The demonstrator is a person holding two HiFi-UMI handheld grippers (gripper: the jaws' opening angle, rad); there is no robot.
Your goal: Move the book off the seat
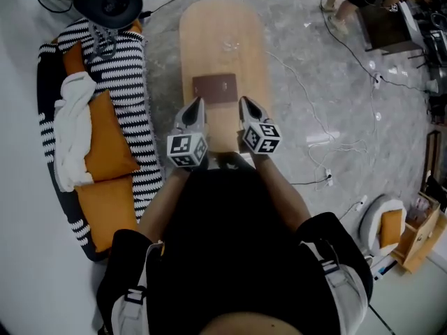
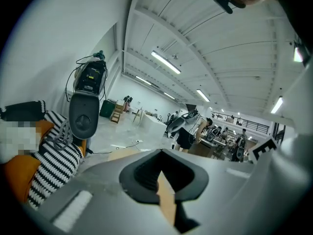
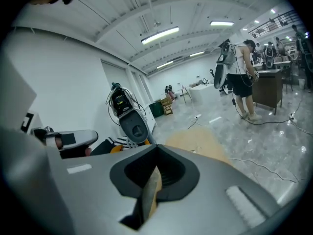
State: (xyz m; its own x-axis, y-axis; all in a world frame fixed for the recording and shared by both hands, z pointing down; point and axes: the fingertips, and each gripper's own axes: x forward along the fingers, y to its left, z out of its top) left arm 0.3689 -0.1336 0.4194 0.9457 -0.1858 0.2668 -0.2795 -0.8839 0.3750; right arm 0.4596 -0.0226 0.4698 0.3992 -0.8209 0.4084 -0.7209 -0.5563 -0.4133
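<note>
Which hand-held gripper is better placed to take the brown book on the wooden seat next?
Left, slightly: the left hand-held gripper points at the near corner of the book; the right hand-held gripper sits just beside its edge. Both are shut.

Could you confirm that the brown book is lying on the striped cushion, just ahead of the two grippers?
Not quite: the brown book lies on the wooden seat, not on the striped cushion, which sits to its left. The head view shows this; the book is indeed just ahead of the left gripper and right gripper.

Brown book [image 1: 214, 88], apparently; tan seat [image 1: 220, 33].
</note>
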